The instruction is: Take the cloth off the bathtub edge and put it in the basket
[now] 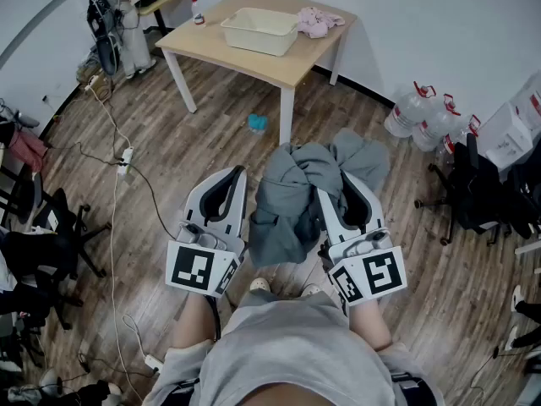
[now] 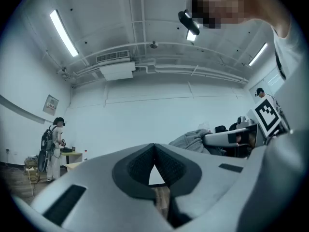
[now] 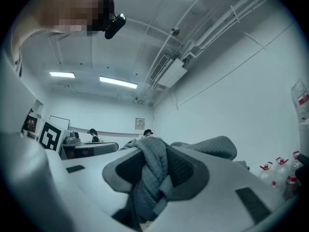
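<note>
Head view is showing the grey cloth (image 1: 292,201) bunched up and hanging over the wooden floor (image 1: 169,134), in front of the person. The right tool (image 3: 155,154) is clamping a thick fold of it between its pads. The left tool (image 2: 154,151) is sitting closed and empty just beside the cloth. The basket (image 1: 259,30) is standing well away on the surface (image 1: 215,49), with a pink rag (image 1: 317,21) lying next to it.

Left tool (image 2: 154,148) jaws meet on nothing — right tool (image 3: 157,154) clamps the cloth (image 1: 292,201).
</note>
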{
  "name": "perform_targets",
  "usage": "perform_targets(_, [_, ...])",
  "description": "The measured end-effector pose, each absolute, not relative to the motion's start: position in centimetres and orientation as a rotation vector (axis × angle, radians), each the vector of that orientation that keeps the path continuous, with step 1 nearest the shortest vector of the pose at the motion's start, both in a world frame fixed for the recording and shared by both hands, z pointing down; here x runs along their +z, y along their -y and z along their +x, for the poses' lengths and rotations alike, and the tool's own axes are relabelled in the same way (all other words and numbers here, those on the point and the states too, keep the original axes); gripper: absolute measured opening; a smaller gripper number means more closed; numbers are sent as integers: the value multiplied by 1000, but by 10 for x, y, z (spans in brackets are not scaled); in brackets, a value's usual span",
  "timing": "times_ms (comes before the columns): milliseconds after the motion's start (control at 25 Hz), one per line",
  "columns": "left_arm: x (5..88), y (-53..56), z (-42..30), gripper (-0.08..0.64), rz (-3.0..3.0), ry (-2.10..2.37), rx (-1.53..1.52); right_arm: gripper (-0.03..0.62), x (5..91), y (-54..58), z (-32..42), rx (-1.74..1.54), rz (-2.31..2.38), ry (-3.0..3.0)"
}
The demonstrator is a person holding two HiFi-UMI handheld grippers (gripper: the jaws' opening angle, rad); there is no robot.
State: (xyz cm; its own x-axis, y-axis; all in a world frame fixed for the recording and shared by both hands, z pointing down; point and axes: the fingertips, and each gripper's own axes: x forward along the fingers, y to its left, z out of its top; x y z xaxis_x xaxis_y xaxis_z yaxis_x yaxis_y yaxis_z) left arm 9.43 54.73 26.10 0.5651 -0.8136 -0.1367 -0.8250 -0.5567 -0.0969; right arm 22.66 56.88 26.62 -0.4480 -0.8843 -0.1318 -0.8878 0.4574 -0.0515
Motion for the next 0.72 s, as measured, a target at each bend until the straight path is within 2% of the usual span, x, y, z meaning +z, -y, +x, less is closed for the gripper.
perform_targets(720, [257,-533,34,14,-2649,-1308,126,137,267,-562,168,61,-1652,-2481])
